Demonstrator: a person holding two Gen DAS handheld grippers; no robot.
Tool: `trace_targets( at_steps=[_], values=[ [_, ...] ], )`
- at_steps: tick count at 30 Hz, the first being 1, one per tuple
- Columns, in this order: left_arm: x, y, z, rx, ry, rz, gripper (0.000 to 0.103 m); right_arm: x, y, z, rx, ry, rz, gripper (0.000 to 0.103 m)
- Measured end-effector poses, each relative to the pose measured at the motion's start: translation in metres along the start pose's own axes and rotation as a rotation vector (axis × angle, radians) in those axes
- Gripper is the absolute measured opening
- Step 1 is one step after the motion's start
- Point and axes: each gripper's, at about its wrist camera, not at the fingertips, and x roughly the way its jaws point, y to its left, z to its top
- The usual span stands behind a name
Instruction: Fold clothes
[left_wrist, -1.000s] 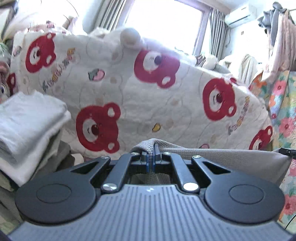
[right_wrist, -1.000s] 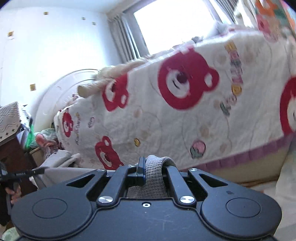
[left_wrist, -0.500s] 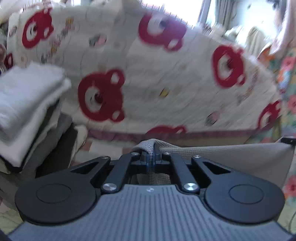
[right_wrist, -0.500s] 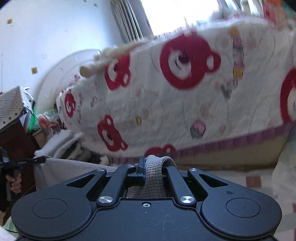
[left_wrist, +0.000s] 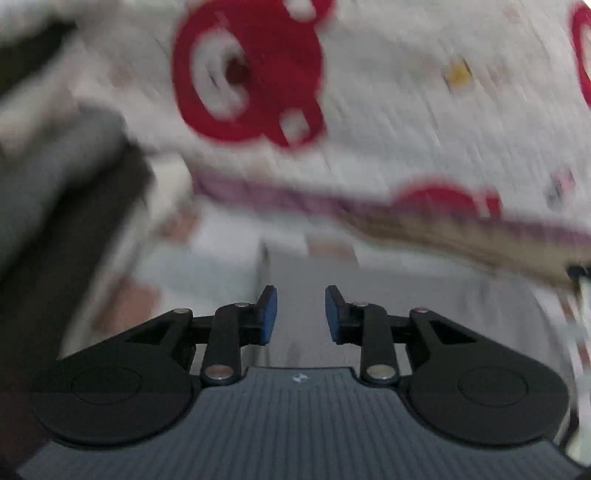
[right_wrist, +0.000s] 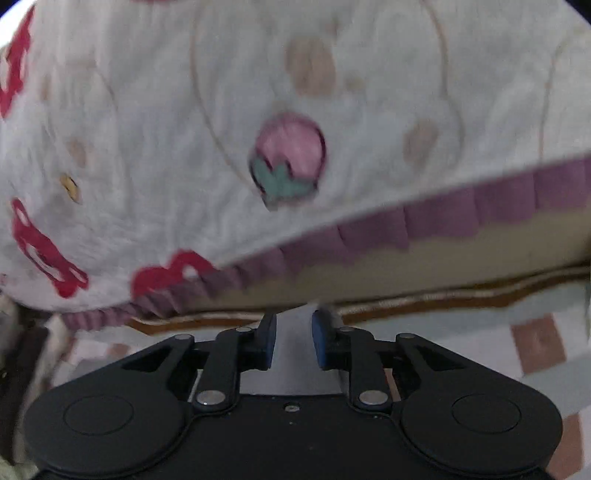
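The left gripper (left_wrist: 300, 313) is pitched downward with its jaws spread apart and nothing between them, poised over the grey garment (left_wrist: 406, 295), which lies flat on the checked floor covering (left_wrist: 221, 266) in front of the bed. The right gripper (right_wrist: 293, 341) is likewise angled low, jaws parted and empty, with the pale grey cloth directly below its fingertips. The bear-print quilt (right_wrist: 332, 92) with its purple frill hangs just beyond; the left view is heavily blurred.
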Motion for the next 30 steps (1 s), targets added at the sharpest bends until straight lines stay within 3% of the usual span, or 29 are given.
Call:
trace_targets(
  at_steps=[4, 9, 14, 18, 24, 28, 30],
  values=[
    [-0.016, -0.001, -0.048, -0.005, 0.088, -0.058, 0.028, -0.017, -0.009, -0.048, -0.014, 0.042, -0.001, 0.026],
    [-0.035, 0.007, -0.079, -0.099, 0.154, -0.041, 0.029, -0.060, -0.028, -0.106, -0.012, 0.067, 0.052, 0.027],
    [-0.044, 0.008, -0.085, -0.135, 0.166, -0.060, 0.028, -0.077, -0.054, -0.143, 0.090, 0.049, -0.006, 0.031],
    [-0.042, 0.015, -0.086, -0.178, 0.183, -0.082, 0.027, -0.075, -0.074, -0.161, 0.252, 0.071, 0.006, 0.032],
    [-0.042, 0.018, -0.090, -0.188, 0.196, -0.070, 0.027, -0.078, -0.077, -0.188, 0.405, 0.015, 0.003, 0.036],
    [-0.043, 0.019, -0.100, -0.170, 0.241, -0.032, 0.029, -0.074, -0.076, -0.200, 0.414, 0.029, -0.027, 0.037],
    [-0.043, 0.021, -0.103, -0.183, 0.258, -0.035, 0.030, -0.074, -0.076, -0.203, 0.412, 0.026, -0.037, 0.047]
  ],
)
